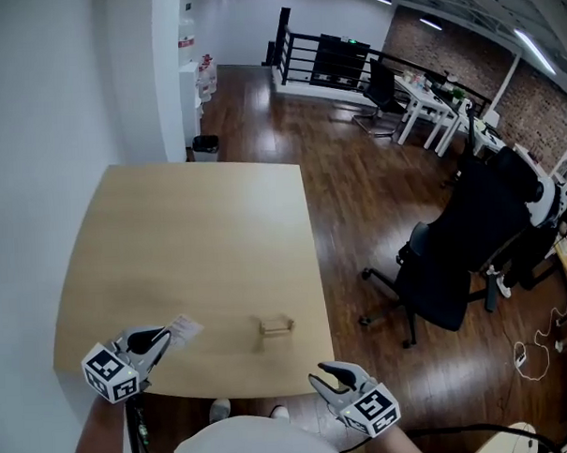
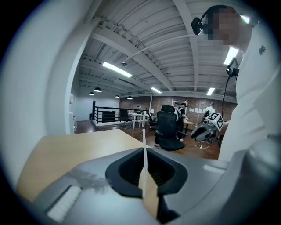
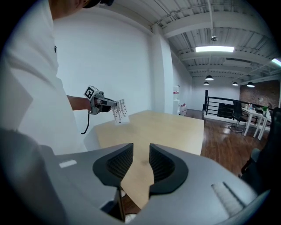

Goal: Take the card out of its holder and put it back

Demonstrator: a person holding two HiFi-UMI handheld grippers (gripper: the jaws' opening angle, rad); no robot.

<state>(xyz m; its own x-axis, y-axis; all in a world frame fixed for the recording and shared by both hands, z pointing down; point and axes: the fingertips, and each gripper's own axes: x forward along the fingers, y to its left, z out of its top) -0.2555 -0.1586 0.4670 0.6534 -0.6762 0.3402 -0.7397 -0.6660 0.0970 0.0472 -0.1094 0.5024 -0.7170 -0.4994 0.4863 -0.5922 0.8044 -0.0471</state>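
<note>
My left gripper (image 1: 163,340) hovers over the table's near left corner, shut on a white card (image 1: 183,329) with dark print. In the left gripper view the card (image 2: 143,149) shows edge-on, pinched upright between the jaws. A small wooden card holder (image 1: 277,325) stands with nothing in it on the table, to the right of the card and apart from it. Off the table's near right corner my right gripper (image 1: 321,375) is open with nothing between its pads (image 3: 118,161). The right gripper view shows the left gripper (image 3: 98,102) holding the card (image 3: 119,110) above the tabletop.
The beige table (image 1: 190,244) stands against a white wall (image 1: 36,138) on its left. A black office chair (image 1: 444,261) stands on the wood floor to the right. White desks (image 1: 433,102) and a black railing (image 1: 304,56) are far back.
</note>
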